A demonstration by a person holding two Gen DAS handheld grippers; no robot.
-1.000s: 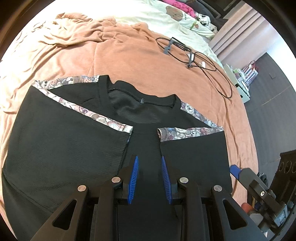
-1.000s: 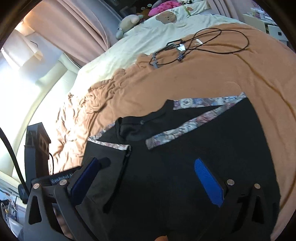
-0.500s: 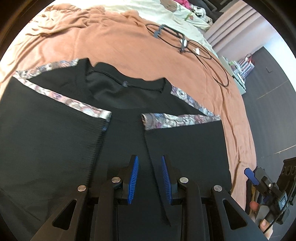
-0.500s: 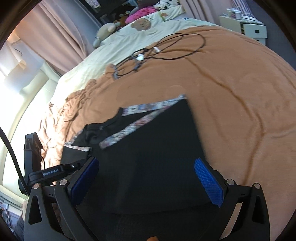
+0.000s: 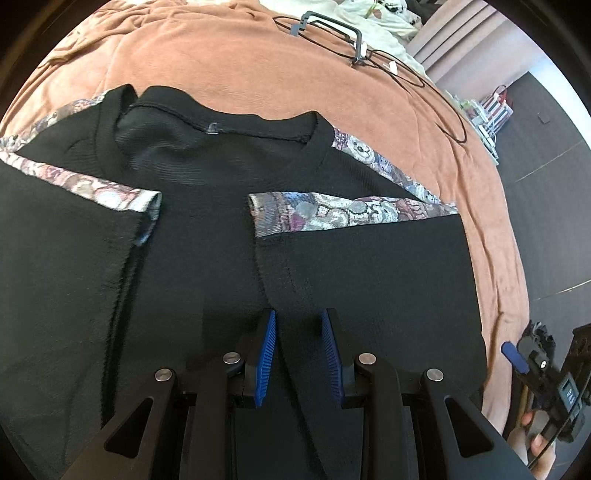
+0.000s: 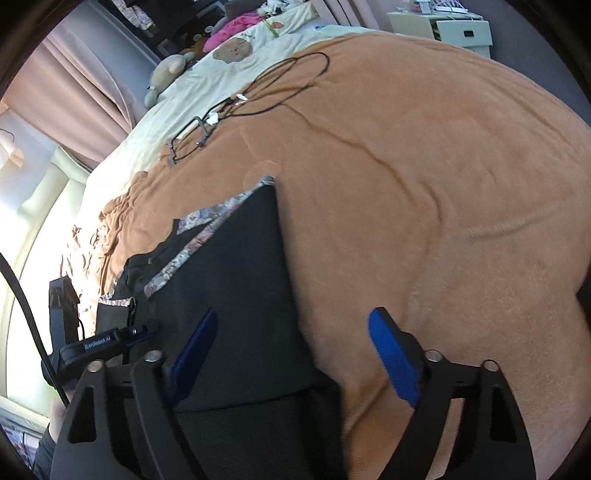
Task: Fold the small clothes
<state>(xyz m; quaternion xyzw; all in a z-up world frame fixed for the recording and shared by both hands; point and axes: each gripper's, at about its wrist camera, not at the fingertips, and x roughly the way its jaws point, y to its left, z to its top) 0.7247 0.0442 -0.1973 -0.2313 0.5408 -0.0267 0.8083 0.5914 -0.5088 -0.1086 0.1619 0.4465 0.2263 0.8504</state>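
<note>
A black shirt (image 5: pixel 369 288) with flowered sleeve trim lies flat on the orange-brown blanket (image 5: pixel 258 66), both sleeves folded inward and the neck at the far end. My left gripper (image 5: pixel 298 314) hovers low over the shirt's middle. Its blue pads stand a narrow gap apart, with the folded sleeve's inner edge lying under them, not pinched. In the right wrist view my right gripper (image 6: pixel 293 314) straddles the right side edge of the shirt (image 6: pixel 236 266). Its jaws are closing, still wide, and its pads are clear of the cloth. Each gripper shows at the other view's rim.
Black cables and a hanger-like frame (image 5: pixel 354 48) lie on the far blanket (image 6: pixel 443 184). Beyond are a cream bedspread with a bear print (image 6: pixel 232 51), a plush toy (image 6: pixel 166 74), curtains and a white drawer unit (image 6: pixel 443 29). Dark floor (image 5: pixel 546 221) lies past the bed's right edge.
The left gripper came lower and nearer to the shirt. The right gripper slid right, from over the shirt's body to its right edge, and its jaws narrowed.
</note>
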